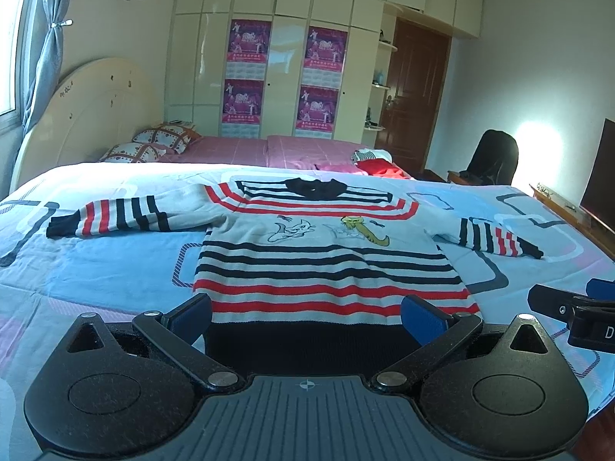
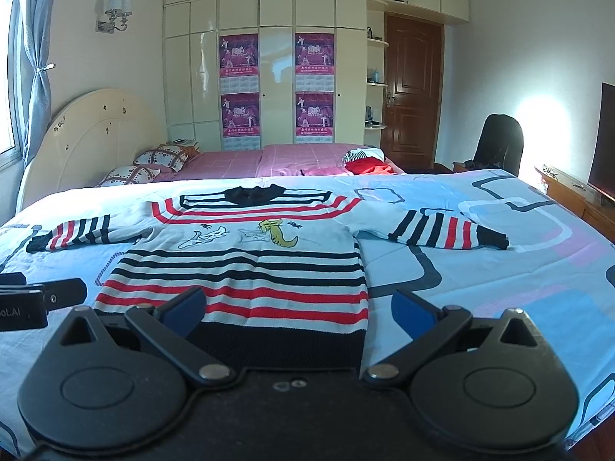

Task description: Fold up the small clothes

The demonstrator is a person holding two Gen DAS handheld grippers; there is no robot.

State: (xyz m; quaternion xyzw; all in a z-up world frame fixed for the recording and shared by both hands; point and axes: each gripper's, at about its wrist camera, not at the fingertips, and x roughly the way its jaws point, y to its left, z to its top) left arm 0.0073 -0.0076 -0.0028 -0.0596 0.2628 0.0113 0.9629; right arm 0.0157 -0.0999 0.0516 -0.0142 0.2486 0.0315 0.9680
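A small striped sweater (image 1: pixel 319 261) (image 2: pixel 246 269) lies flat and face up on the light blue bedsheet (image 1: pixel 96 269) (image 2: pixel 480 269), both sleeves spread out sideways. It has red, navy and white stripes, a navy collar and hem, and cartoon figures on the chest. My left gripper (image 1: pixel 307 317) hovers open over the navy hem, nothing between its blue pads. My right gripper (image 2: pixel 298 313) is open too, above the hem's right part. Each view catches the other gripper at its edge.
Further back on the bed lie a pink sheet (image 1: pixel 238 151), two patterned pillows (image 1: pixel 161 138) and a small pile of red and striped clothes (image 1: pixel 374 163). A wardrobe, a door, a dark chair (image 1: pixel 492 157) and a TV (image 1: pixel 599 176) stand beyond.
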